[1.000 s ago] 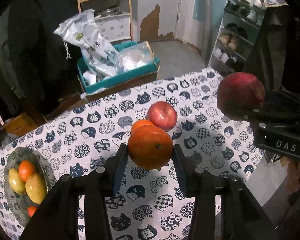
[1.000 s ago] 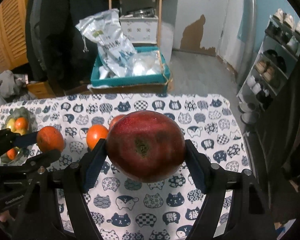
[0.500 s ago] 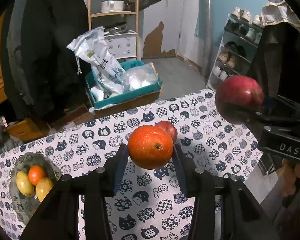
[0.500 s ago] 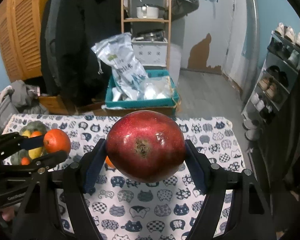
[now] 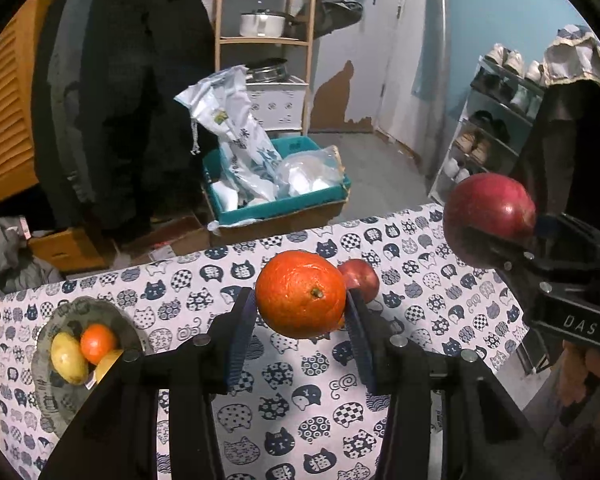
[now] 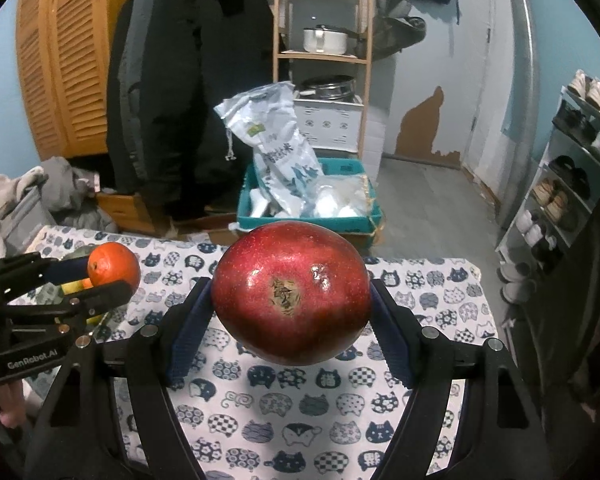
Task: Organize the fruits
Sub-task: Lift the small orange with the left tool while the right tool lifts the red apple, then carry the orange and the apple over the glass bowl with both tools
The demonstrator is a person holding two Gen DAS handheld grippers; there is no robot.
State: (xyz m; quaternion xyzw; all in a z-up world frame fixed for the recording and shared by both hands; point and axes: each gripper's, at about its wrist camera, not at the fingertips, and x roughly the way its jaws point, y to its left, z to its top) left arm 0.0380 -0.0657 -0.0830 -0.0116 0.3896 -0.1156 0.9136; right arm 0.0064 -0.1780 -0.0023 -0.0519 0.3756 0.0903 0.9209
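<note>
My left gripper [image 5: 300, 320] is shut on an orange [image 5: 301, 294], held in the air above the cat-print tablecloth [image 5: 300, 408]. My right gripper [image 6: 291, 320] is shut on a big dark red apple [image 6: 291, 294], also lifted clear of the table. Each gripper shows in the other's view: the red apple [image 5: 488, 210] at the right, the orange [image 6: 113, 264] at the left. A smaller red apple [image 5: 362, 278] rests on the cloth behind the orange. At the table's left end a grey glass plate [image 5: 46, 376] holds yellow fruits and a small orange.
Past the table's far edge a teal box [image 5: 276, 204] with plastic bags sits on cardboard boxes. Dark coats hang at the left, a wooden shelf [image 6: 320, 56] with a pot stands behind, and a shoe rack [image 6: 572, 184] lines the right wall.
Both grippers have risen with their fruits, so the table looks lower and farther. A second small orange on the cloth has slipped out of sight behind the held orange.
</note>
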